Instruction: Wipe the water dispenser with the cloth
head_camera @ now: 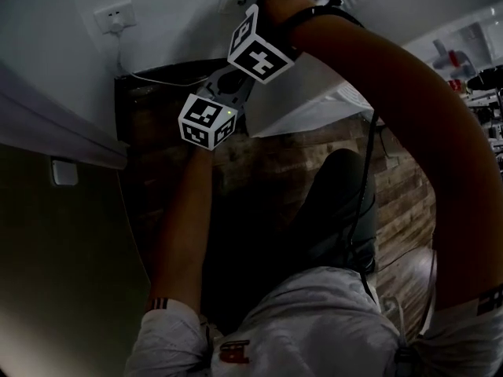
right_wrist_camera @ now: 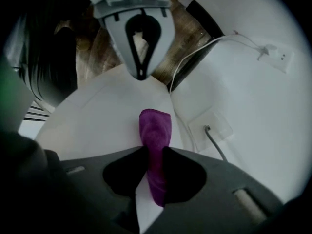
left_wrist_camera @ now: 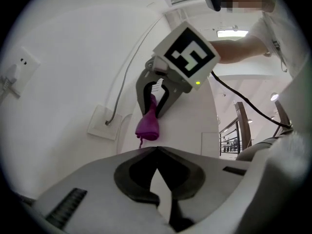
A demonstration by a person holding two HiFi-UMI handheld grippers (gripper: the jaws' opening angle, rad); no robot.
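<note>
Head view: a white wall (head_camera: 173, 6) with a socket (head_camera: 115, 16), a dark wood-plank floor (head_camera: 267, 163), and the white water dispenser (head_camera: 306, 100) at upper right.

Left gripper view: the left hand-held gripper (left_wrist_camera: 156, 152) has its jaws together on nothing. Just ahead, facing it, the right hand-held gripper (left_wrist_camera: 155, 99) pinches a purple cloth (left_wrist_camera: 147, 125).

Right gripper view: the cloth pokes forward past those clamped jaws, lengthwise along them, over the dispenser's white panel. Whether it touches is unclear.
</note>
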